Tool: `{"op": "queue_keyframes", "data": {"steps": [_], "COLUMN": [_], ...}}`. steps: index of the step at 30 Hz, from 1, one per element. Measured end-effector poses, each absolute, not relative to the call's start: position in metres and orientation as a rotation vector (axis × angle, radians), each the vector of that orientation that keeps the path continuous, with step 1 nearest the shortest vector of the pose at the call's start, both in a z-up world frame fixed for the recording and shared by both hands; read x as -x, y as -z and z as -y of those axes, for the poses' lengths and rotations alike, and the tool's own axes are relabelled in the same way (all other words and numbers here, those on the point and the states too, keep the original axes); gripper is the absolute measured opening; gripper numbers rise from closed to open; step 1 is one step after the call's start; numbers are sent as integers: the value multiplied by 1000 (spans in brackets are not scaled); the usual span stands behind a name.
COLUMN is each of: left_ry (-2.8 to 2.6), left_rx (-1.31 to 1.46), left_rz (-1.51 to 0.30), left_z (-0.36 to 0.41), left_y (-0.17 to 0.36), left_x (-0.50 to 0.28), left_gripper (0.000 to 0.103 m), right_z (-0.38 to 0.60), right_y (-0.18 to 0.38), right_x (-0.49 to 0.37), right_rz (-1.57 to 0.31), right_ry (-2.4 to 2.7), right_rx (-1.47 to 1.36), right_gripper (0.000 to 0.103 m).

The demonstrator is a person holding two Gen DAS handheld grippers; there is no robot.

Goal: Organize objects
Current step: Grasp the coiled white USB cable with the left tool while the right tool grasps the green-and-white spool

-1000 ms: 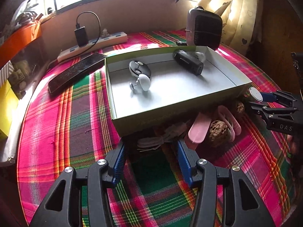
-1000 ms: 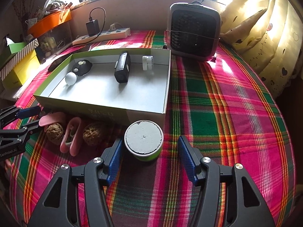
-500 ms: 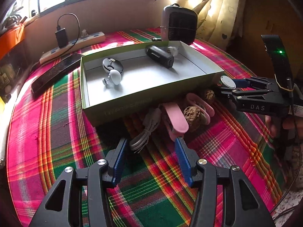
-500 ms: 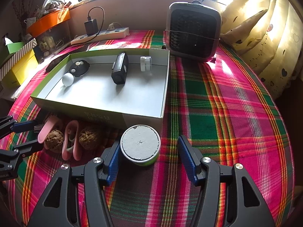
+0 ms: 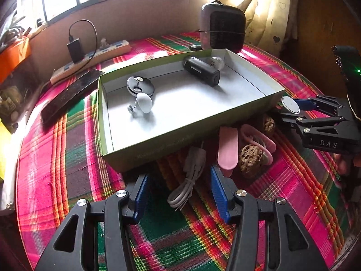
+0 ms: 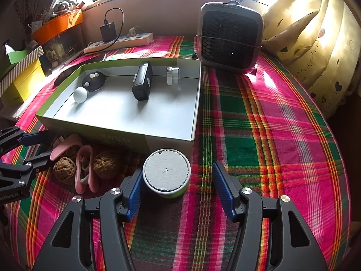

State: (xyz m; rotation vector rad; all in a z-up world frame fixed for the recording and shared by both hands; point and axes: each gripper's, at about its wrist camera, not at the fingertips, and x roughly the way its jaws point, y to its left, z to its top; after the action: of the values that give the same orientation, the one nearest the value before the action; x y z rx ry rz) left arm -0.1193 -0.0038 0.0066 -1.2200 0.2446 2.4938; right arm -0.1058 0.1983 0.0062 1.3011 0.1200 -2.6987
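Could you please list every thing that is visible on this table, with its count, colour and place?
box: 1, green outside, grey inside, table centre
black devices: 2, in box
white knob: 1, in box
white reel: 1, in box
round container: 1, green, white top, before box
walnuts: 2, brown, before box
clips: 2, pink, among walnuts
cable: 1, grey, coiled
fan: 1, grey, behind box
power strip: 1, white
phone: 1, black
left gripper: fingers open
right gripper: fingers open

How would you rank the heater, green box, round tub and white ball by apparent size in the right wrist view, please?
1. Green box
2. Heater
3. Round tub, though it sits nearest the camera, which inflates it
4. White ball
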Motion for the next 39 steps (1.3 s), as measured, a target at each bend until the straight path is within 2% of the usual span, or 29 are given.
{"op": "queue_keyframes", "data": {"steps": [4, 11, 17, 25, 30, 33, 39], "left_ry": [-2508, -2533, -2558, -2574, -2580, -2582, -2589], "left_rx": [1211, 1208, 1224, 1233, 1233, 1233, 1229], "left_rz": [-237, -216, -176, -120, -93, -84, -71], "left_z": [1, 2, 8, 13, 15, 16, 17], "left_y": [-6, -7, -7, -6, -6, -5, -5], "left_x": [119, 119, 121, 117, 116, 116, 115], "left_gripper": [48, 30, 19, 16, 16, 16, 16], "right_z": [-198, -199, -199, -199, -198, -197, -197], "right_y": [-6, -6, -7, -7, -8, -8, -8], "right_x": [106, 106, 105, 104, 103, 102, 101], "right_rz": [-120, -119, -118, -107, -110, -108, -99], "right_ry": [2698, 2698, 2700, 2709, 2710, 2709, 2708], "right_rx": [-1301, -1301, -1302, -1305, -1293, -1289, -1288], "right_gripper": [59, 59, 59, 58, 41, 35, 34]}}
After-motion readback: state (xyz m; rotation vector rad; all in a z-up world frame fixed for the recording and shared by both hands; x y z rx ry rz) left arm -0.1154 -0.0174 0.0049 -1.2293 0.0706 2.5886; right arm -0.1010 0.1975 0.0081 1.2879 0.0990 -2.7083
